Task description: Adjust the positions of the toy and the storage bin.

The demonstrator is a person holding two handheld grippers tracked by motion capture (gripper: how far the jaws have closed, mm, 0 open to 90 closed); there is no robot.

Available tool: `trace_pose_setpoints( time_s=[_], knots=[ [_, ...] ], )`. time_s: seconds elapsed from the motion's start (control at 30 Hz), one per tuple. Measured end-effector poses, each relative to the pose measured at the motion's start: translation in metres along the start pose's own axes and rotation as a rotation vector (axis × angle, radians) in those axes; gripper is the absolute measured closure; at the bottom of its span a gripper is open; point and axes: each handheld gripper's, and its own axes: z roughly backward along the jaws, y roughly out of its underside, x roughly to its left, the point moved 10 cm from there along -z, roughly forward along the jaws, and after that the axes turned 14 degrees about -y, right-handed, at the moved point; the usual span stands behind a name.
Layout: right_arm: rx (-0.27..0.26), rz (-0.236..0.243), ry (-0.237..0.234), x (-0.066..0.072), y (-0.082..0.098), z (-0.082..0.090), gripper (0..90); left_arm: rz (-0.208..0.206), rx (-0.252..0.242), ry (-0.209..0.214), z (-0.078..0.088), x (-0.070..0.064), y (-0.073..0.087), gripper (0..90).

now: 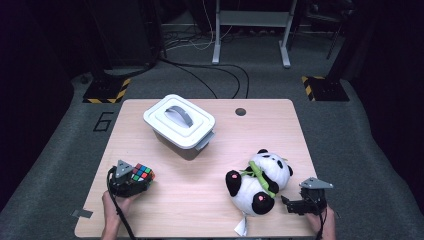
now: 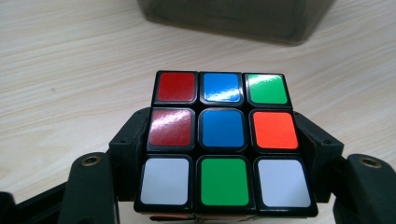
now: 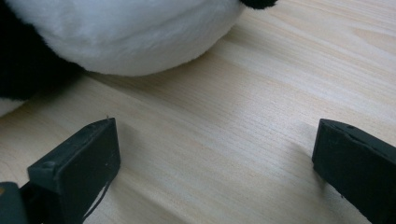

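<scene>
A colourful puzzle cube [image 1: 141, 173] sits at the table's left front, clamped between the two black jaws of my left gripper [image 1: 136, 179]. The left gripper view has the cube [image 2: 222, 142] close up, its top face a mix of red, blue, green, orange and white squares, with a jaw pressed against each side. A plush panda [image 1: 259, 182] holding a green bamboo stalk lies at the right front. Just right of it my right gripper [image 1: 289, 204] rests low on the table, open with nothing between its jaws. Its white belly [image 3: 130, 32] spreads across the top of the right gripper view.
A white lidded box [image 1: 180, 123] with a grey handle stands at the table's middle back; its dark wall [image 2: 233, 18] rises just beyond the cube. A small round hole [image 1: 240, 111] marks the tabletop near the back edge. A paper tag [image 1: 241, 226] lies by the panda.
</scene>
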Motion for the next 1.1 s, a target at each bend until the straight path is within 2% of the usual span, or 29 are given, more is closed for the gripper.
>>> trace_pose_setpoints(
  time_s=[0.2,0.4,0.7,0.77,0.8,1.1],
  knots=[
    [0.0,0.0,0.0,0.0,0.0,0.0,0.2,0.038,0.007,-0.013,-0.001,0.016,0.0,33.6],
    [0.0,-0.001,0.001,0.0,0.0,0.0,0.2,0.048,0.005,-0.041,-0.005,0.03,-0.003,33.6],
    [0.0,-0.002,0.001,0.0,0.0,0.0,0.2,0.055,0.036,-0.077,-0.014,0.049,-0.006,33.7],
    [-0.001,-0.001,0.002,0.0,0.0,0.0,0.2,0.068,0.027,-0.094,-0.017,0.055,-0.007,33.6],
    [0.0,-0.001,0.001,0.0,0.0,0.0,0.2,0.064,0.042,-0.094,-0.017,0.057,-0.006,33.6],
    [-0.001,-0.001,0.001,0.0,0.0,0.0,0.2,0.102,0.056,-0.132,-0.026,0.08,-0.004,33.7]
  ],
)
